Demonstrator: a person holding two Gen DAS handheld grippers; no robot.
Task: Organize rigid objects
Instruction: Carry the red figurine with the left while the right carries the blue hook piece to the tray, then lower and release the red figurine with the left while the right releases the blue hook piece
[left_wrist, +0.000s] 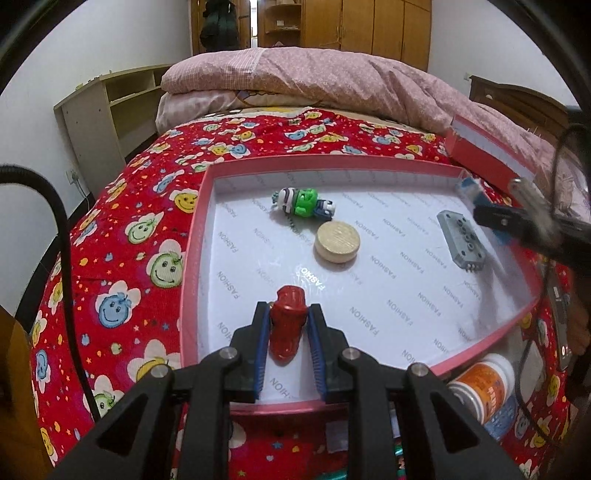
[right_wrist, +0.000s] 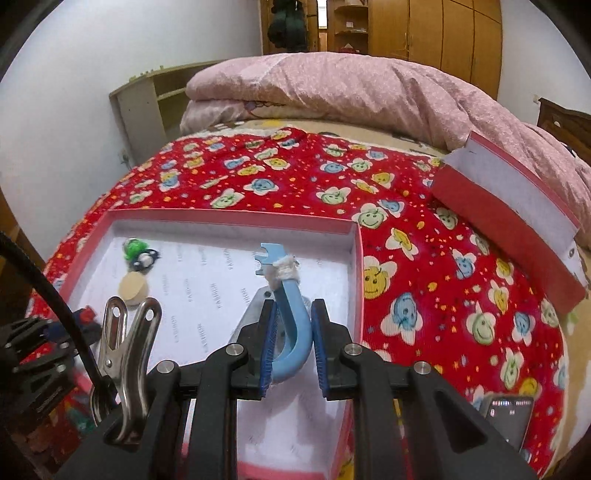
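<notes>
Two fingers (left_wrist: 263, 334) clamp red toy (left_wrist: 287, 322), long axis pointing away.

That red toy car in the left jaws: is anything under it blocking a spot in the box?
No. The red toy car hangs over bare box floor; the wooden disc and green figure lie farther back.

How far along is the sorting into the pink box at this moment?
Done: the green figure, wooden disc and grey metal block lie in the pink box. In hand: the left gripper clamps a red toy car over the box floor; the right gripper holds a blue hook. Left: the orange-labelled bottle lies outside.
</notes>
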